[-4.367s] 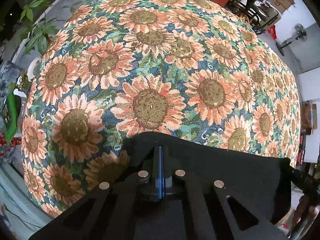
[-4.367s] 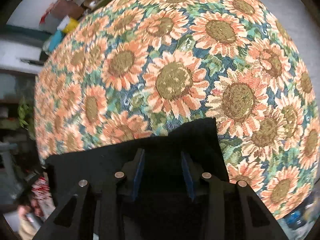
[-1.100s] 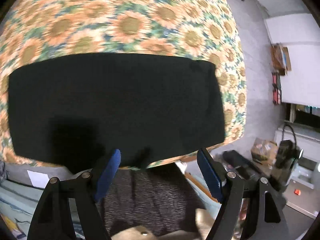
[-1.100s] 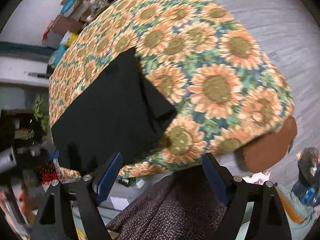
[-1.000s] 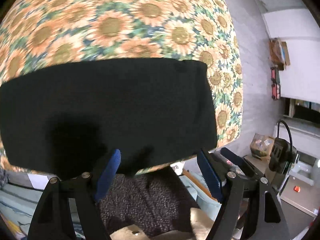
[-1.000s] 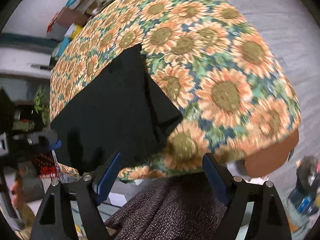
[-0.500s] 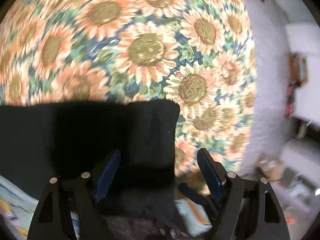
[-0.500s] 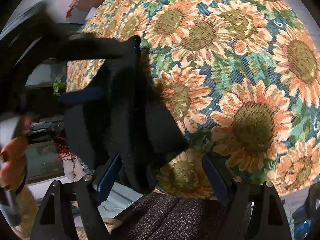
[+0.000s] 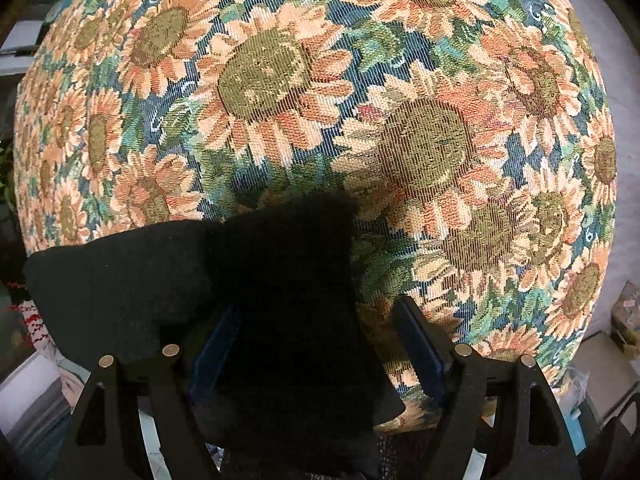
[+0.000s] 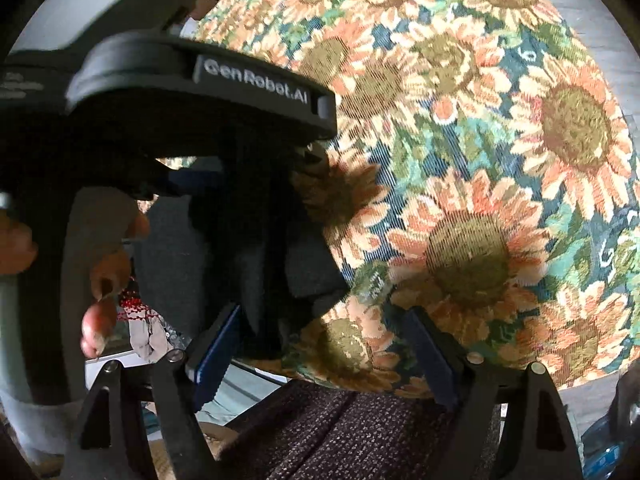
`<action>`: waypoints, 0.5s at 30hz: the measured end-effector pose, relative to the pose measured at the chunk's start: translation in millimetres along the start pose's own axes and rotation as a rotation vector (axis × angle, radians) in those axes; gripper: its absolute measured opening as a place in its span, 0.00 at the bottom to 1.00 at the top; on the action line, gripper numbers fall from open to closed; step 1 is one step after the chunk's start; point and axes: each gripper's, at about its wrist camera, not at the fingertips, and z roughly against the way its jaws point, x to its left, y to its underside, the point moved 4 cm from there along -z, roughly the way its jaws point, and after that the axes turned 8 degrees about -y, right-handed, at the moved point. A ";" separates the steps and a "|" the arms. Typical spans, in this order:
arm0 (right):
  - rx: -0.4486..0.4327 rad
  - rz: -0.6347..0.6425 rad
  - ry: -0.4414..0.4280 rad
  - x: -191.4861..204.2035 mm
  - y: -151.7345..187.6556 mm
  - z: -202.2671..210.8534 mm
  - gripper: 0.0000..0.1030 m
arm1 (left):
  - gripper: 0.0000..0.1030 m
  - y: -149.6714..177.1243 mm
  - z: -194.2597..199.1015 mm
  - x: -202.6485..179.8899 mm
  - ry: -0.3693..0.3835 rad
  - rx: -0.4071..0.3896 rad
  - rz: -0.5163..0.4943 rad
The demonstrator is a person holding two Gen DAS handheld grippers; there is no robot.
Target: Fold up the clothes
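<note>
A black garment (image 9: 168,276) lies folded along the near edge of the sunflower tablecloth (image 9: 420,140). In the left wrist view its right end (image 9: 296,320) reaches in between the blue pads of my left gripper (image 9: 318,350), which is open and points steeply down at it. My right gripper (image 10: 322,350) is open too, straddling the table edge with the garment's end (image 10: 260,248) just ahead of its left finger (image 10: 212,352). The left gripper's housing (image 10: 248,80) fills the upper left of the right wrist view and hides much of the garment.
A person's hand (image 10: 108,276) grips the left tool at the left of the right wrist view. Dark knitted clothing (image 10: 360,432) shows below the table edge. Sunflower cloth stretches away beyond the garment. Clutter and floor (image 9: 616,320) lie past the table's right edge.
The left gripper swung down and in over the garment's right end, which now sits between its jaws. The right gripper dipped toward the table edge. Both stayed wide.
</note>
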 end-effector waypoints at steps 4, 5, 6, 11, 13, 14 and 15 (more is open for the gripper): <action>-0.007 0.035 0.000 5.6 2.3 1.6 0.83 | 0.46 2.1 5.6 17.2 0.014 -0.007 0.013; -0.006 0.042 0.002 6.7 3.2 1.1 0.83 | 0.43 2.4 6.5 21.9 0.044 -0.007 0.016; -0.004 0.046 0.001 7.9 4.1 -0.1 0.83 | 0.38 2.6 6.8 25.6 0.062 -0.007 0.015; 0.000 0.077 -0.020 18.5 7.7 -7.8 0.83 | 0.23 5.6 7.9 50.1 0.255 -0.011 0.060; 0.007 0.103 -0.017 25.8 10.2 -12.6 0.83 | 0.13 7.9 8.3 60.6 0.368 0.003 0.102; 0.013 0.113 -0.009 28.7 11.7 -15.6 0.84 | 0.12 9.3 8.7 65.5 0.402 0.007 0.118; 0.022 0.125 0.002 31.8 13.4 -19.5 0.84 | 0.12 10.6 9.2 69.4 0.430 0.008 0.128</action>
